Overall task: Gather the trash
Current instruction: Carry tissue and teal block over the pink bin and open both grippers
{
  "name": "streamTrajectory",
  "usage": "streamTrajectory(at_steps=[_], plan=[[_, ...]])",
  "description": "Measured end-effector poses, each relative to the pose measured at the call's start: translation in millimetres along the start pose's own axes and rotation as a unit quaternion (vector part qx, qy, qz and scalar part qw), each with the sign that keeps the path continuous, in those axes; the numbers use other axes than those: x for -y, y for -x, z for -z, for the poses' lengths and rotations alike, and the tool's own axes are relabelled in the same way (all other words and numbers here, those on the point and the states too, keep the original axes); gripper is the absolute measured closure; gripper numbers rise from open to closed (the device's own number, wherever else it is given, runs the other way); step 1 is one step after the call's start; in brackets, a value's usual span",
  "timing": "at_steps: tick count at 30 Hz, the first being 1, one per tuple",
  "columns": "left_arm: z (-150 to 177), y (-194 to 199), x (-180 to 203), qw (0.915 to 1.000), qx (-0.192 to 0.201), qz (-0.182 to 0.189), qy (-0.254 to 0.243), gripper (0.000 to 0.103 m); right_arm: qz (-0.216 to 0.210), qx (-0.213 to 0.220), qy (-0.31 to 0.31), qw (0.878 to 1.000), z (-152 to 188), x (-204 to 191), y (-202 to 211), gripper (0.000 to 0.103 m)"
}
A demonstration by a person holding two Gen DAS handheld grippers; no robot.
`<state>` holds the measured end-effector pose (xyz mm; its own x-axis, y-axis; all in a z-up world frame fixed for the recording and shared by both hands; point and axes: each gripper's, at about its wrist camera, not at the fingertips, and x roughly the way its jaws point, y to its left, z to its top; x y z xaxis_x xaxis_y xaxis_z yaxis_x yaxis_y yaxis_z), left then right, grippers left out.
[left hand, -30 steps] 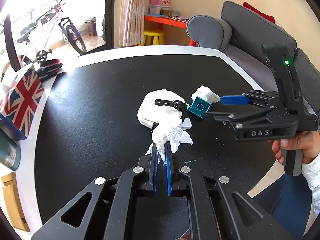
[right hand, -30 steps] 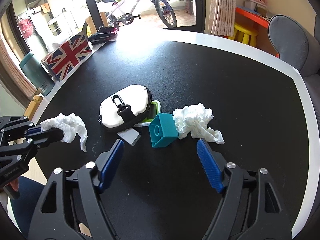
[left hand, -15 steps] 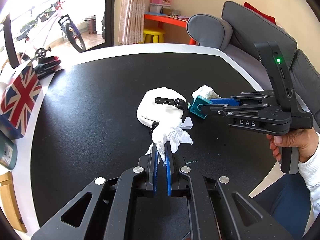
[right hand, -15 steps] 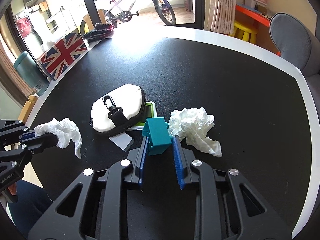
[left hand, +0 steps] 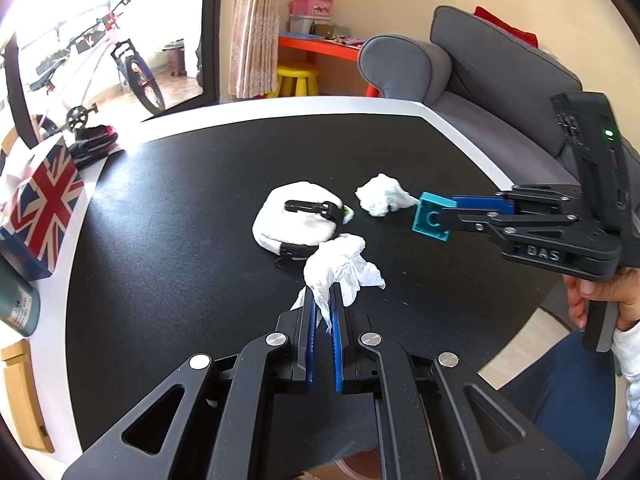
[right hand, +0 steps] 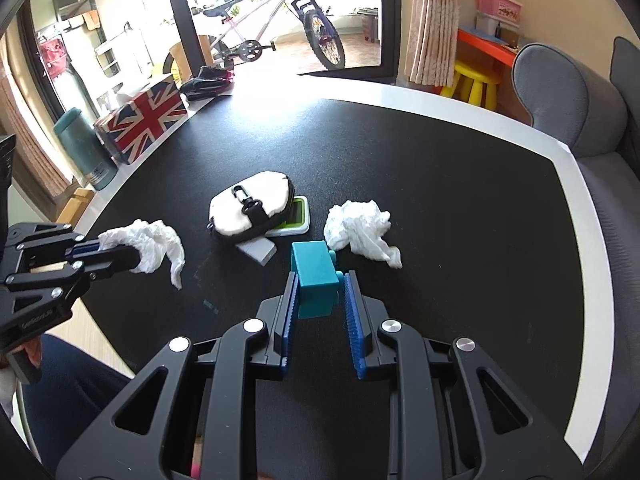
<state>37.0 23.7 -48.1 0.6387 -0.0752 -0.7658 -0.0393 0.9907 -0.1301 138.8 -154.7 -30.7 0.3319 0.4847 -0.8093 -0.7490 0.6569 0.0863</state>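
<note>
My left gripper is shut on a crumpled white tissue and holds it above the black table; it also shows in the right wrist view with the tissue. My right gripper is shut on a teal block and holds it lifted off the table; in the left wrist view the block hangs at the right gripper's tips. A second crumpled tissue lies on the table just beyond the block, also in the left wrist view.
A white pouch with a black clip lies mid-table on a green-edged device, with a small grey piece beside it. A Union Jack box and teal bottle stand at the left edge. A grey sofa is on the right.
My right gripper closed on the teal block and lifted it up and back, away from the tissue on the table. My left gripper still holds its tissue, slightly raised.
</note>
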Motion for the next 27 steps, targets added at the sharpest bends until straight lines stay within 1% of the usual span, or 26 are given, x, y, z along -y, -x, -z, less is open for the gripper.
streamTrajectory(at_steps=[4,14,21,27], plan=[[9.5,11.7,17.8,0.9999,0.001,0.004,-0.015,0.097,0.004,0.006,0.015,1.0,19.9,-6.5,27.5,0.081],[43.0,41.5,52.3,0.9991,-0.001,0.019,-0.038,0.096,-0.007,0.017,0.011,1.0,77.9,-21.0,83.8,0.081],[74.2,44.2,72.4,0.9981,-0.022,0.035,-0.046,0.096,-0.01,-0.002,0.011,1.0,119.2,-34.8,96.6,0.081],[108.8,28.3,84.7,0.9964,-0.056,0.049,-0.041,0.096,-0.018,-0.026,-0.001,0.999,150.9,-39.8,91.1,0.081]])
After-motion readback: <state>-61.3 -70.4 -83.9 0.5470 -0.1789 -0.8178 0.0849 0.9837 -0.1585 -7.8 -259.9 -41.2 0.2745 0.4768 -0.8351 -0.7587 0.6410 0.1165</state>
